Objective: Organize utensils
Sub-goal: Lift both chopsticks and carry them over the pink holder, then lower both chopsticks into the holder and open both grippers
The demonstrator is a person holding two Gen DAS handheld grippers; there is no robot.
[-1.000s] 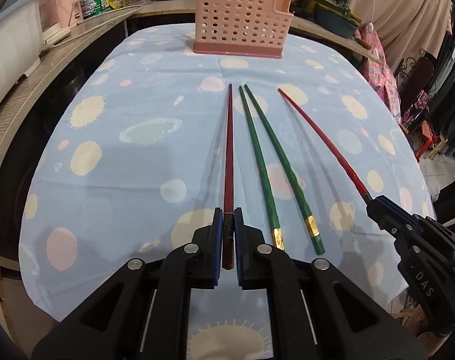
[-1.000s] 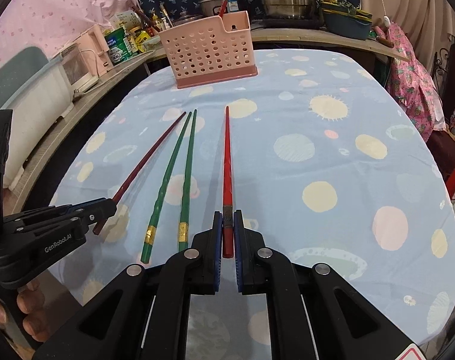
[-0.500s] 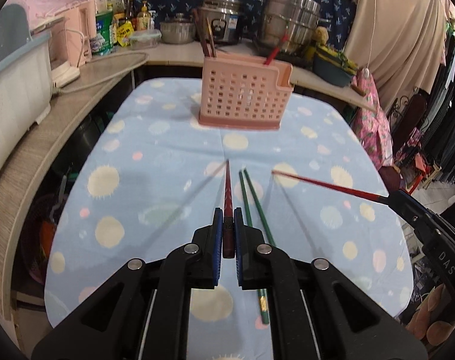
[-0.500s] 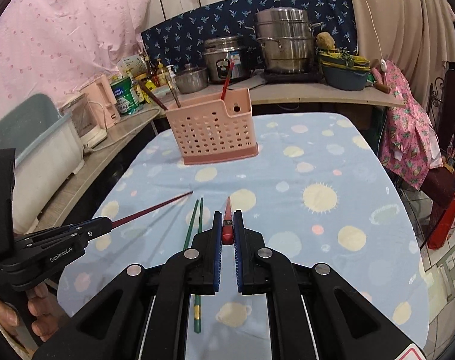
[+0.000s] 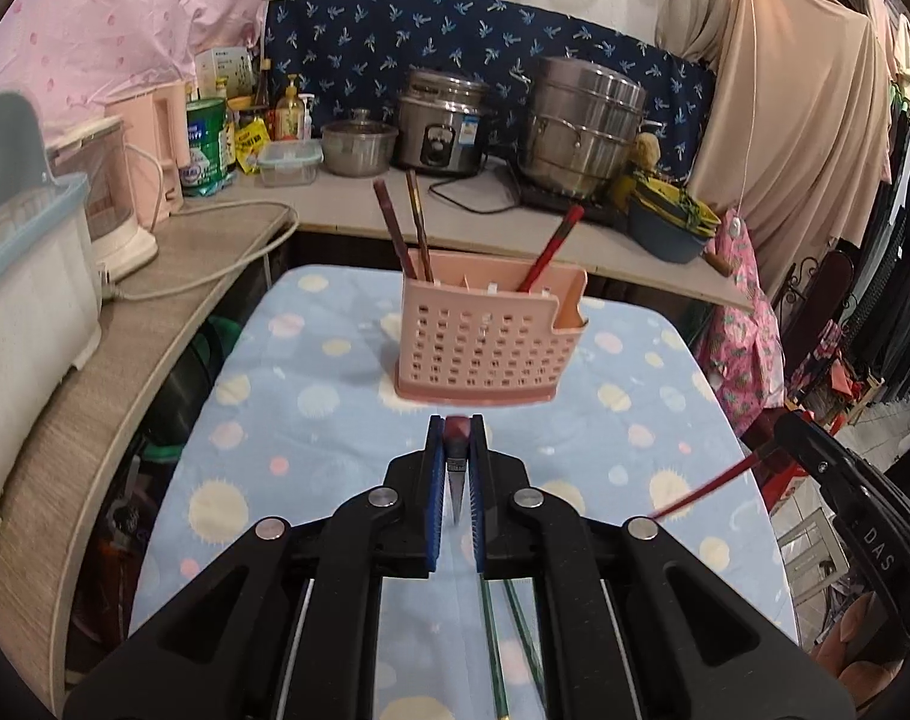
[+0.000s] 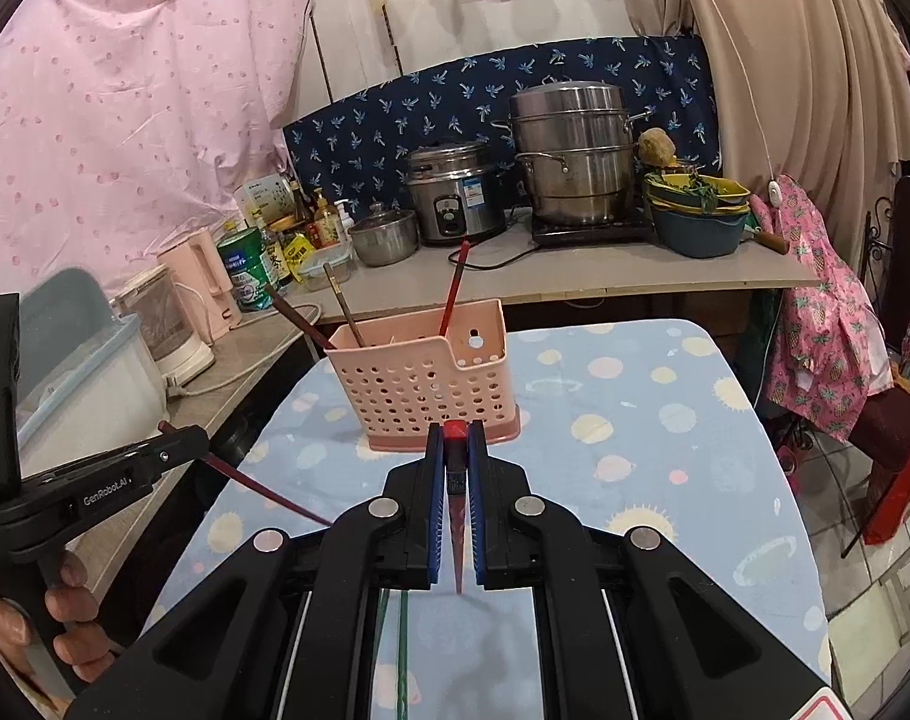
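Black angular left claw and right claw, blue ribbed pads, silver round screws, white lettering.

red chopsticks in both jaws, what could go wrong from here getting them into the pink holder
1. Each red chopstick is pinched near its thick end only, the left one and the right one, with the long tip hanging free, so either could pivot or slip.
2. The pink holder already holds three sticks; a new one could catch on them or the rim.
3. The green chopsticks lie beneath the grippers, so a dangling tip could knock them.
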